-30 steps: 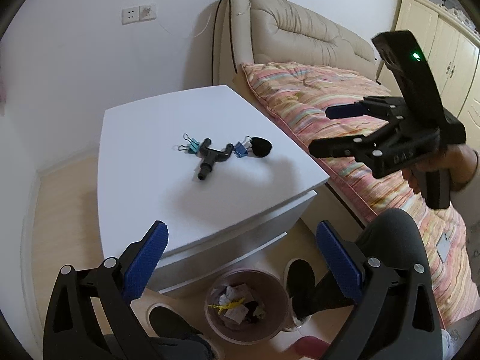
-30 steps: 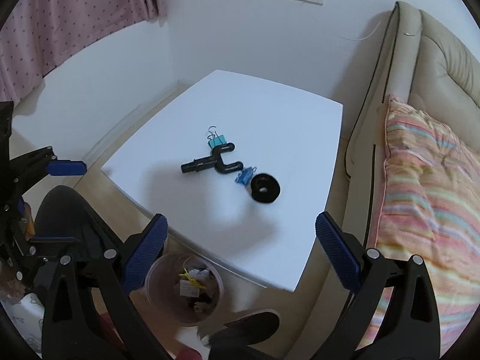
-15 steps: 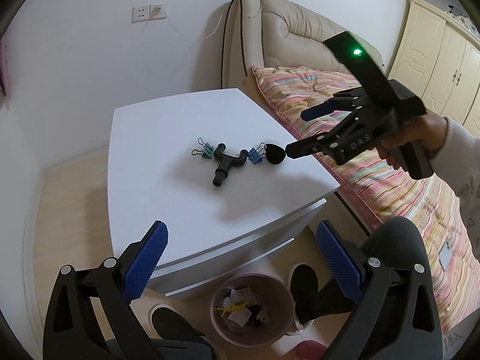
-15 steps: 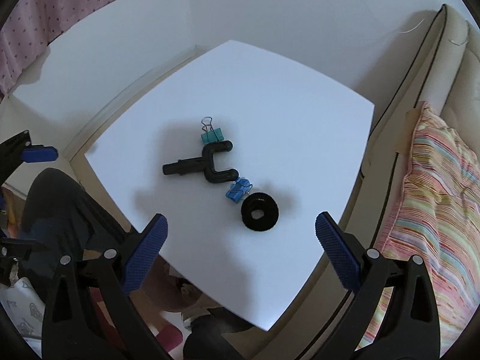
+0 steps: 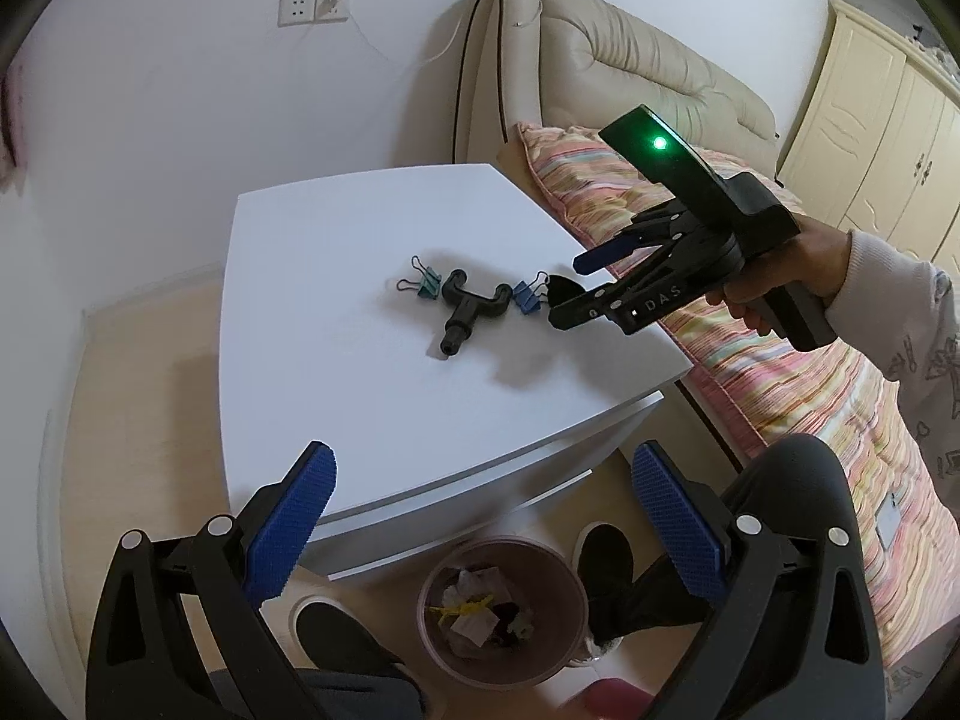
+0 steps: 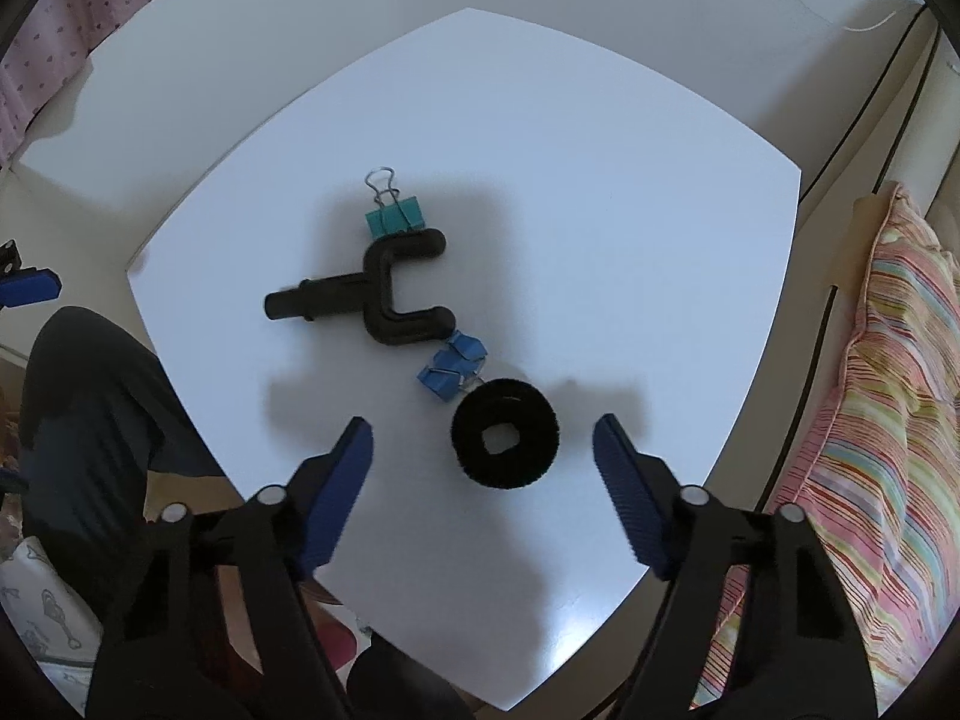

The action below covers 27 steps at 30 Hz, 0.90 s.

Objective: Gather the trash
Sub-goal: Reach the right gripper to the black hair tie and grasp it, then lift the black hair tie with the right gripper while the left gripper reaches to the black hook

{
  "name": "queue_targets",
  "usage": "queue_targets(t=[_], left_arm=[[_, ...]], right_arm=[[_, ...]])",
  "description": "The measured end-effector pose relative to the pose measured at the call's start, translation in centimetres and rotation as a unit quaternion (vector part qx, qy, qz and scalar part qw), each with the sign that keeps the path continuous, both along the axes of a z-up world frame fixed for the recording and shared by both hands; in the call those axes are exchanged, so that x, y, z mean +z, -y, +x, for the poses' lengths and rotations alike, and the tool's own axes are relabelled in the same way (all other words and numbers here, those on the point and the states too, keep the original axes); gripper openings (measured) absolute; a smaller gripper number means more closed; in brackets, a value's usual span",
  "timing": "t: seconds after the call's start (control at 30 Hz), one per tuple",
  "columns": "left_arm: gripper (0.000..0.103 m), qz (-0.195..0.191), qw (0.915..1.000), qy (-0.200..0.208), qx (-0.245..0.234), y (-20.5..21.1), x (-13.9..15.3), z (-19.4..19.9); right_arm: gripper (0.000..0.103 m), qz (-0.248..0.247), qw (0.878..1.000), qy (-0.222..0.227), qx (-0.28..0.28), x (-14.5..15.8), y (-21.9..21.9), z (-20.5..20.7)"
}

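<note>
On the white table (image 6: 600, 228) lie a black fuzzy ring (image 6: 505, 442), a blue binder clip (image 6: 451, 367), a black Y-shaped pipe piece (image 6: 384, 294) and a teal binder clip (image 6: 393, 213). My right gripper (image 6: 483, 468) points steeply down over the ring, its jaws closing with the ring between the blue pads, and no pad touches it. In the left wrist view the right gripper (image 5: 573, 291) hides most of the ring (image 5: 559, 287). My left gripper (image 5: 480, 516) stands open and holds nothing, above the pink trash bin (image 5: 501, 612) on the floor.
The bin holds crumpled paper and sits by the person's dark shoes (image 5: 606, 552) and knee (image 5: 798, 480). A bed with a striped cover (image 5: 780, 360) runs along the table's right side. A cream headboard (image 5: 630, 60) and a wardrobe (image 5: 888, 138) stand behind.
The right gripper came down over the table toward the black ring and tipped more steeply downward, and its jaws narrowed. The left gripper stayed about where it was.
</note>
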<state>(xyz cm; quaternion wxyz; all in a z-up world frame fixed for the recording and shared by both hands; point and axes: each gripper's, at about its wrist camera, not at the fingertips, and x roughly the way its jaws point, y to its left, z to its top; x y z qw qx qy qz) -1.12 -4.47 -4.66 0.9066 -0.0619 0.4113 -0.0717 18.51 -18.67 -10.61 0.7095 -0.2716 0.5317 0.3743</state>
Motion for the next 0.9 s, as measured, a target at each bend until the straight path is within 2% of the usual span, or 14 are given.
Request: queue_targets(t=[0.03, 0.3, 0.53, 0.63, 0.9], left_arm=[[0.095, 0.0, 1.0, -0.001, 0.0, 0.0, -0.1, 0.0], [0.095, -0.004, 1.0, -0.008, 0.0, 0.0, -0.6, 0.2], [0.095, -0.006, 0.9999, -0.012, -0.001, 0.2, -0.7, 0.3], [0.095, -0.008, 0.9999, -0.012, -0.003, 0.2, -0.8, 0.3], [0.095, -0.005, 1.0, -0.007, -0.004, 0.1, -0.4, 0.7]], right_arm=[[0.065, -0.002, 1.0, 0.001, -0.001, -0.2, 0.0, 0.1], [0.059, -0.005, 1.0, 0.0, -0.002, -0.9, 0.0, 0.3], [0.038, -0.005, 1.0, 0.006, 0.007, -0.7, 0.0, 0.1], [0.033, -0.005, 1.0, 0.007, 0.007, -0.7, -0.1, 0.1], [0.032, 0.012, 1.0, 0.013, -0.007, 0.6, 0.7, -0.8]])
